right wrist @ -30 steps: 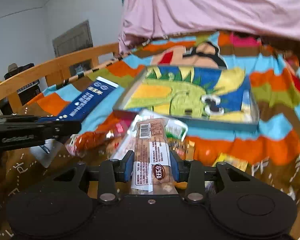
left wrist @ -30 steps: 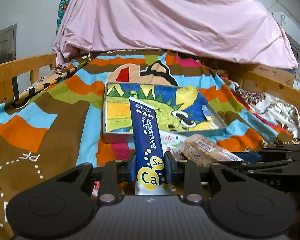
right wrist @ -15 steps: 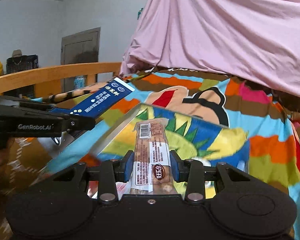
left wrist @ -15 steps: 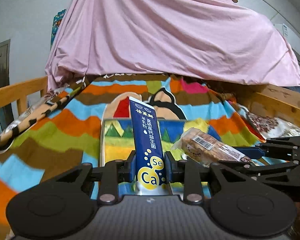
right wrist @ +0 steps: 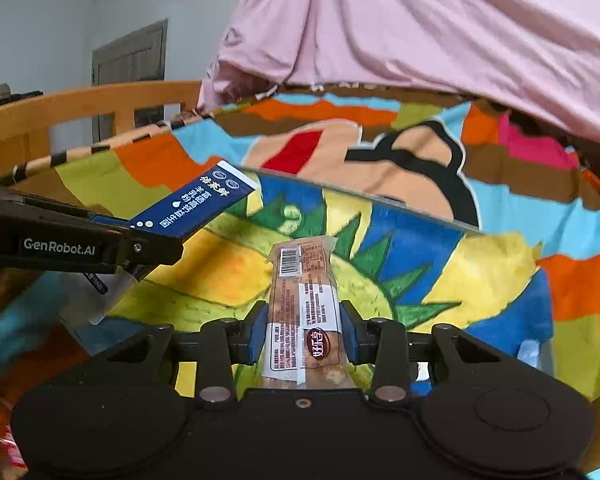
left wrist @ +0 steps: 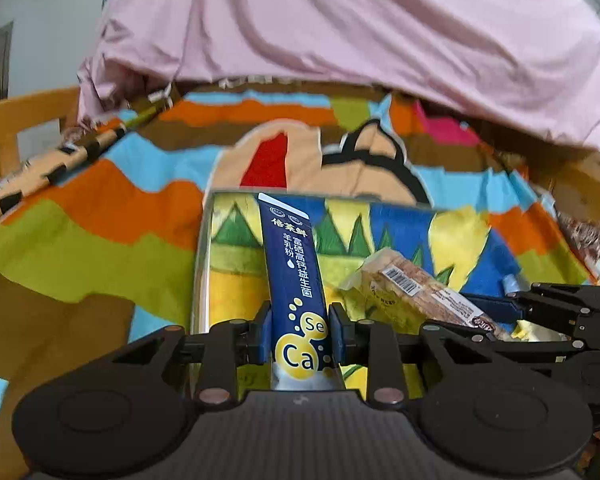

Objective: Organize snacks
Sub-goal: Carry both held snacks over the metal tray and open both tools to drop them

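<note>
My left gripper (left wrist: pixel 299 334) is shut on a dark blue stick sachet (left wrist: pixel 294 272) with a yellow "Ca" and "Se" print, held upright over the left part of the tray (left wrist: pixel 201 264). The tray is shallow, with a painted green and yellow dinosaur floor. My right gripper (right wrist: pixel 304 334) is shut on a clear-wrapped brown pastry bar (right wrist: pixel 303 304) with a barcode, above the tray's middle (right wrist: pixel 420 216). In the right wrist view the left gripper (right wrist: pixel 140 246) reaches in from the left with the blue sachet (right wrist: pixel 196 204). In the left wrist view the right gripper (left wrist: pixel 496 318) carries the pastry bar (left wrist: pixel 412 292).
The tray lies on a bright striped cartoon blanket (left wrist: pixel 100 216) over a bed with a wooden rail (right wrist: pixel 80 100). A pink sheet (left wrist: pixel 340 20) hangs over the far end. A small pale blue item (left wrist: pixel 510 282) lies at the tray's right side. More packets show blurred at lower left (right wrist: pixel 4 420).
Both grippers have moved forward together from the snack pile to above the tray, each keeping its packet. The loose packets that lay in front of the tray have dropped out of view.
</note>
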A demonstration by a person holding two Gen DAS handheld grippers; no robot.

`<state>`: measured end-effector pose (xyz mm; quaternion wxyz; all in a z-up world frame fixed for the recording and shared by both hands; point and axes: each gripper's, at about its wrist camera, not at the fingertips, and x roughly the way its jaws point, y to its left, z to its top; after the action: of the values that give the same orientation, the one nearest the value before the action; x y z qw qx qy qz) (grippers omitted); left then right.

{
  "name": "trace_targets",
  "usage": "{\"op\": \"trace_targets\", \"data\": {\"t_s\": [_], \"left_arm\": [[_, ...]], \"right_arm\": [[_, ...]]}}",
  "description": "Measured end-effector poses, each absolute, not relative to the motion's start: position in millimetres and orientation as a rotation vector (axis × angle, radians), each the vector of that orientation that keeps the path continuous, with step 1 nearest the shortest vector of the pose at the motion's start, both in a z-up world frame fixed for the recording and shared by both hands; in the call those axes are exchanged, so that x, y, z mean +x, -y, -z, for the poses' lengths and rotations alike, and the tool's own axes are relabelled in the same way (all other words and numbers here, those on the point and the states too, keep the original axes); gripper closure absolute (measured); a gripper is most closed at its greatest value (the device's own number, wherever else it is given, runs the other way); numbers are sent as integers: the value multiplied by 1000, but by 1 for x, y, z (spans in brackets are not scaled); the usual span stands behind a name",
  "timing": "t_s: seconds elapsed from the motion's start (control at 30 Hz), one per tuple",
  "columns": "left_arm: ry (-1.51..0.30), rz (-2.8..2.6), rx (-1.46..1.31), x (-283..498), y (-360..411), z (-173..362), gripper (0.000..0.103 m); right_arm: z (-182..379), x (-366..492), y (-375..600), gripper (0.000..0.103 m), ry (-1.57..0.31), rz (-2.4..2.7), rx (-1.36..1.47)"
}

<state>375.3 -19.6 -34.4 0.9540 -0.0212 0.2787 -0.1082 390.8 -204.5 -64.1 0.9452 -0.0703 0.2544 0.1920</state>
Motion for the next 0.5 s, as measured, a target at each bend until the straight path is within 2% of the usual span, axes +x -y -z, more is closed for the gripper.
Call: {"op": "trace_targets", "data": {"t_s": [0.2,0.27,0.3,0.33,0.37,0.47,0.5], "left_arm": [[-636,210,-44,384,24,50,71],[-662,209,-52,385,25,53,70],[-668,208,-59,384,25,54,68],[-670,202,-65,383,24,55,58],[-671,200,-71,382,24,55,48],[-654,199,-92,374,21,50,41],[-648,193,-99,369,20,46,40]], "right_arm": [[76,397,207,63,-552,-388,-131],[78,397,208,60,-555,-378,-129],[77,396,210,55,-555,-377,-126],[76,396,211,46,-555,-373,-121],[74,394,213,43,-552,-371,-113],[63,386,218,38,-548,-364,-103],[59,382,220,34,-545,-365,-101]]}}
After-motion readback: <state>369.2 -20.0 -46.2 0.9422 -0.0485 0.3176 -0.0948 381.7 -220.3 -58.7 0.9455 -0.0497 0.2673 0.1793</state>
